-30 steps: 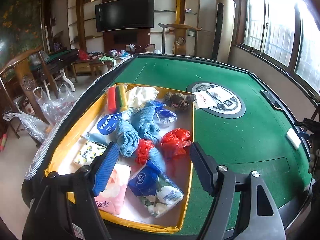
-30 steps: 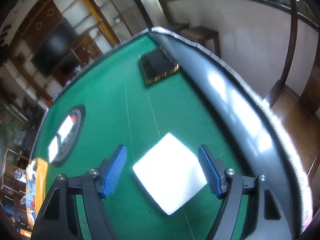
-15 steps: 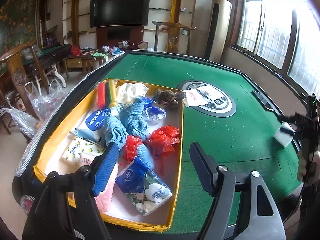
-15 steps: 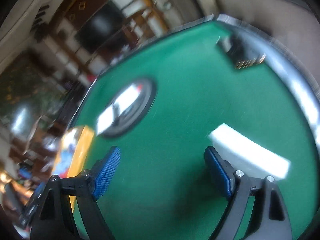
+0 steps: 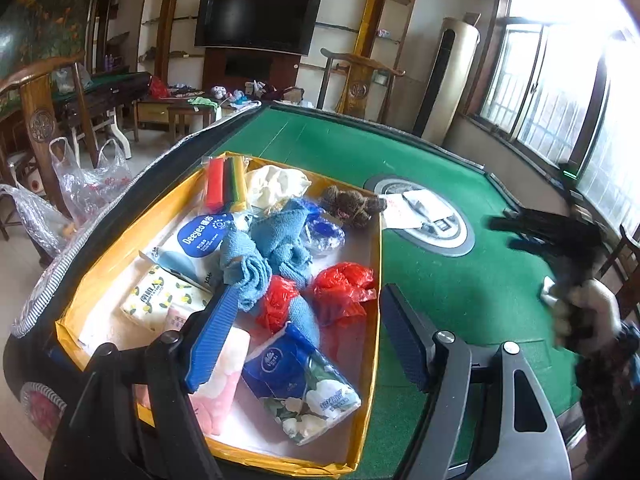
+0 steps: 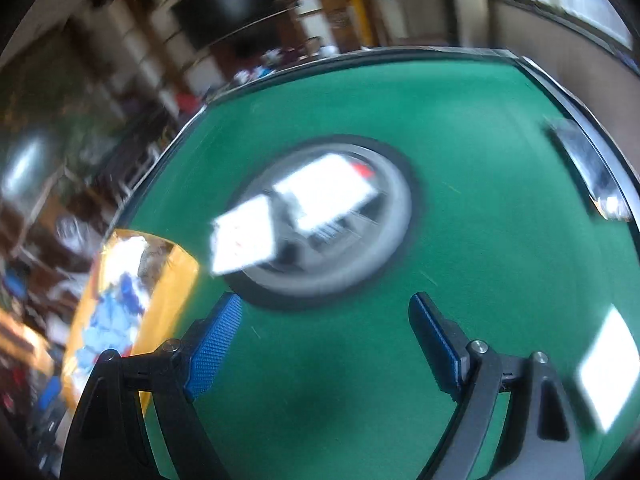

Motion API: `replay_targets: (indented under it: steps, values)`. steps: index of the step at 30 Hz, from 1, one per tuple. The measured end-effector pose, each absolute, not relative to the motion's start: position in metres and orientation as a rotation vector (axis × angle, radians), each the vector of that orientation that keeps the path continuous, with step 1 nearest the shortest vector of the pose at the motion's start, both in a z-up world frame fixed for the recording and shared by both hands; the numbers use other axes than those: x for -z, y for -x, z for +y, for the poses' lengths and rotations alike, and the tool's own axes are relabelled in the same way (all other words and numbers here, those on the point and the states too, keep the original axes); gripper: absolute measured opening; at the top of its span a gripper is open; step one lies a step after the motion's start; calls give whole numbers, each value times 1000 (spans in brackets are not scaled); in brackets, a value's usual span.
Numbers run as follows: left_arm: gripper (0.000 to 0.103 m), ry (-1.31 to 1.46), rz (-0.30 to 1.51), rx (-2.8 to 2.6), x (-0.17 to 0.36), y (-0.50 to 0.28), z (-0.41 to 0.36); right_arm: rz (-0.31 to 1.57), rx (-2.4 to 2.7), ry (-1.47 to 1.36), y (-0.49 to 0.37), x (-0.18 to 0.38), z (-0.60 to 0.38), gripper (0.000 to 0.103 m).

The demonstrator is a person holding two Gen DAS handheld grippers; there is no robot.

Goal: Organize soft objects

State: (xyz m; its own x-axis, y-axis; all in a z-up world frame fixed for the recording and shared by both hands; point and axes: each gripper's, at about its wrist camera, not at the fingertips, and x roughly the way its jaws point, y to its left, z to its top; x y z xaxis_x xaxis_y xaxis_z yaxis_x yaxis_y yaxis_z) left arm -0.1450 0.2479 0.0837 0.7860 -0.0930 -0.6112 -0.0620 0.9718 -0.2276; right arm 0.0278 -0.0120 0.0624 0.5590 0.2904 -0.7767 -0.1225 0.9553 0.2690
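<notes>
Plastic bags (image 5: 86, 184) are sitting on the floor at the far left of my left camera, beside the padded edge of the green table (image 5: 460, 280). Next I am seeing the yellow box (image 5: 372, 280) lying on the felt, crowded with soft things: a red and green roll (image 5: 224, 184) and a cream cloth (image 5: 276, 186) at its far end, a blue and white wipes pack (image 5: 200, 236), a lemon-print tissue pack (image 5: 160, 294), two blue towels (image 5: 264, 252) heaped in the middle, red plastic bags (image 5: 344, 286) on their right, and a blue tissue pack (image 5: 304, 384) lying beside a pink pack (image 5: 218, 388) at the near end. A brown lump (image 5: 352, 206) is resting against the far right rim. I am holding my left gripper (image 5: 304, 336) above the near end of the box with its jaws parted and nothing between them; one blue pad is crossing over the pink pack in the picture. Further right, white papers (image 5: 416, 208) are lying on the round centre panel (image 5: 456, 236) of the table. At the far right my right gripper (image 5: 532, 236) is showing dark and blurred, gripped by a hand (image 5: 588, 312), with a white pad (image 5: 548, 294) just behind that hand on the felt. In my right camera the picture is smeared; my right gripper (image 6: 324, 344) is pointing over bare felt toward the centre panel, its jaws have just been opening and are standing wide with nothing between them, the box (image 6: 172, 280) is lying to its left and the white pad (image 6: 608, 368) outside its right finger.
</notes>
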Motion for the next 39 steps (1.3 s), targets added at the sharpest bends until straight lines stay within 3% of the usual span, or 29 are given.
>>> replay_targets:
  steps: [8,9,14,21,29,31,35,36,39]
  values:
    - [73,344,689,91,-82,138,271,1055,-211,80,-136,-48,114,78]
    - [73,360,697,95,-81,136,274,1070,-207,102,-145,-43,126,76]
    - [73,372,704,91,-76,130,285,1177,-188,178,-162,-19,149,43]
    - [73,388,706,97,-76,133,289,1236,-216,184,-118,-23,130,38]
    - [73,343,692,136,-88,143,266,1286,-295,211,-5,-16,67,38]
    - [73,324,700,161,-91,143,256,1296,-330,231,26,-14,52,43]
    - [80,312,753,266,-91,137,226,1245,-381,75,78,-29,-6,44]
    - [80,317,784,301,-88,133,216,1185,-356,40,89,-39,-27,46]
    - [80,301,896,371,-74,114,183,1021,-209,-42,114,-64,-94,66]
